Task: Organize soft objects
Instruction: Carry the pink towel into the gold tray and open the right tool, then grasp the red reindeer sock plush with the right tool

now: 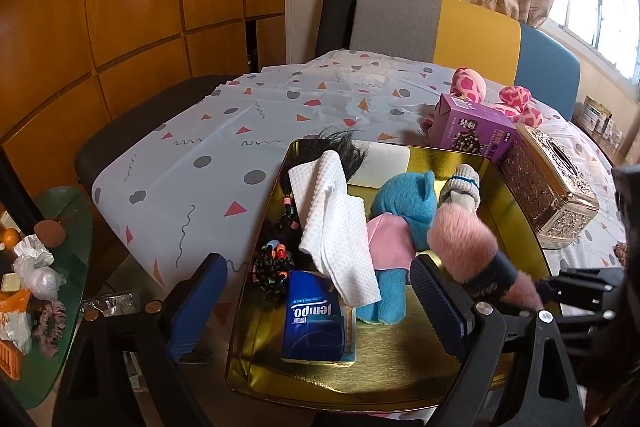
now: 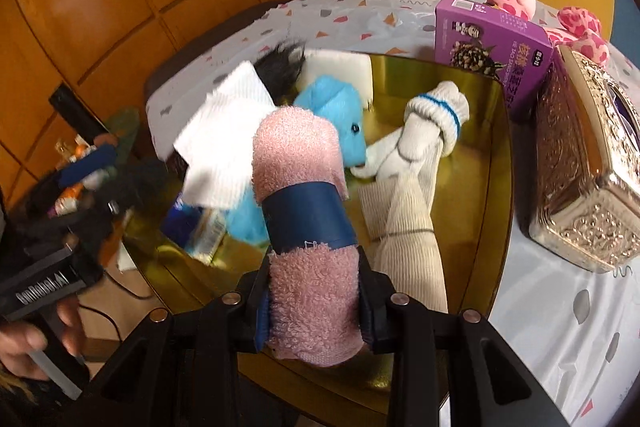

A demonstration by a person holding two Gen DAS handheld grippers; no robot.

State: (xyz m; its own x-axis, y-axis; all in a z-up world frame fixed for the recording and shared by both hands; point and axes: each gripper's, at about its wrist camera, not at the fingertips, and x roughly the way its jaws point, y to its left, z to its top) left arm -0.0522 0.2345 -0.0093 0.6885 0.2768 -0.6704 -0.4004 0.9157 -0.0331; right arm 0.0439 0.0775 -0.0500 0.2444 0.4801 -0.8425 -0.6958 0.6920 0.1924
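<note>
A gold tray (image 1: 380, 355) (image 2: 472, 99) holds a white cloth (image 1: 336, 227) (image 2: 228, 131), a blue plush toy (image 1: 404, 203) (image 2: 336, 107), a blue tissue pack (image 1: 312, 319), black hair (image 1: 340, 147) and rolled white socks (image 2: 432, 119). My right gripper (image 2: 314, 303) is shut on a rolled pink towel (image 2: 296, 155) with a dark blue band. It hovers over the tray's near side. In the left wrist view, the towel (image 1: 464, 247) comes in from the right, held by that gripper (image 1: 536, 291). My left gripper (image 1: 318, 263) stands open at the tray's front left corner, holding nothing.
A purple box (image 1: 472, 127) (image 2: 492, 39) and an ornate metal tissue box (image 1: 548, 195) (image 2: 580, 187) stand against the tray's far and right sides. A pink spotted plush (image 1: 516, 99) lies behind them. A cluttered green side table (image 1: 68, 267) sits left.
</note>
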